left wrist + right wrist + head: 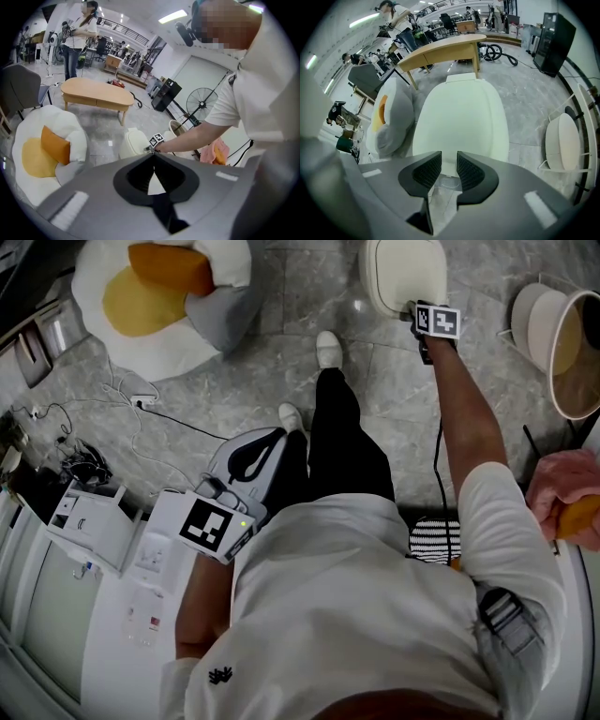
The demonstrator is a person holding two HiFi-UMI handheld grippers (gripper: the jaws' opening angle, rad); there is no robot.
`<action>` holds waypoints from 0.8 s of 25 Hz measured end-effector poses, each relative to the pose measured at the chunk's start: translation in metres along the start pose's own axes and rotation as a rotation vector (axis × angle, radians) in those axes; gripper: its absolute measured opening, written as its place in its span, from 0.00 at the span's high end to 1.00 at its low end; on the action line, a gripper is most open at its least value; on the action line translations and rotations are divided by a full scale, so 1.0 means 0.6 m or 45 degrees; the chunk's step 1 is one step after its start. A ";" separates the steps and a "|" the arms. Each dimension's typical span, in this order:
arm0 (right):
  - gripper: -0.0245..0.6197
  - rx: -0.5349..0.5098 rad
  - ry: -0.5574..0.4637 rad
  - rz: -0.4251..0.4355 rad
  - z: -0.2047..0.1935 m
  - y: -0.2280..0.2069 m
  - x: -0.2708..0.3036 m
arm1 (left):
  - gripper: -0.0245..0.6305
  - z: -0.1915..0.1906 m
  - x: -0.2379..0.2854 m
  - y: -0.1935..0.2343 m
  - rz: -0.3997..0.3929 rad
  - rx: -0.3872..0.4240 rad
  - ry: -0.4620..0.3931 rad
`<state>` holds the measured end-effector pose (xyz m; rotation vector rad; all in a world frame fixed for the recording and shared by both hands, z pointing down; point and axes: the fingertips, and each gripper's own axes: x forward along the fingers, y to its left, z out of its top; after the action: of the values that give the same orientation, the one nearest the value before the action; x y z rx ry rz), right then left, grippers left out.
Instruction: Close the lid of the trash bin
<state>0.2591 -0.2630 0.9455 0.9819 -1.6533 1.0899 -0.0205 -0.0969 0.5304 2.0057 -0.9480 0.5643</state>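
Observation:
The cream trash bin (403, 273) stands on the grey floor at the top of the head view. Its lid (461, 119) lies flat down over the bin. My right gripper (436, 322) reaches out to the bin's near edge. In the right gripper view its jaws (449, 169) stand a narrow gap apart, with the lid's front lip showing between them. My left gripper (251, 457) hangs low beside my leg, away from the bin. Its jaws (153, 157) meet at the tips with nothing held. The bin (132, 143) also appears small in the left gripper view.
An egg-shaped floor cushion (159, 296) with an orange pillow lies left of the bin. A round white basket (562, 343) stands at the right. Cables (122, 399) and white boxes (89, 521) lie at the left. A wooden table (440, 49) stands behind the bin.

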 end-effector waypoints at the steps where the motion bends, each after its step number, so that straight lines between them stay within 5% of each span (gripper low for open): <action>1: 0.81 -0.004 0.005 -0.003 -0.001 -0.001 0.003 | 0.88 0.000 0.002 0.002 0.004 -0.002 0.004; 20: 0.83 -0.012 -0.075 -0.030 -0.016 0.026 -0.066 | 0.88 0.006 -0.018 -0.035 -0.058 0.063 -0.076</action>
<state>0.2581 -0.2437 0.9061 1.0339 -1.6883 1.0455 -0.0106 -0.0876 0.5106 2.0928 -0.9297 0.5101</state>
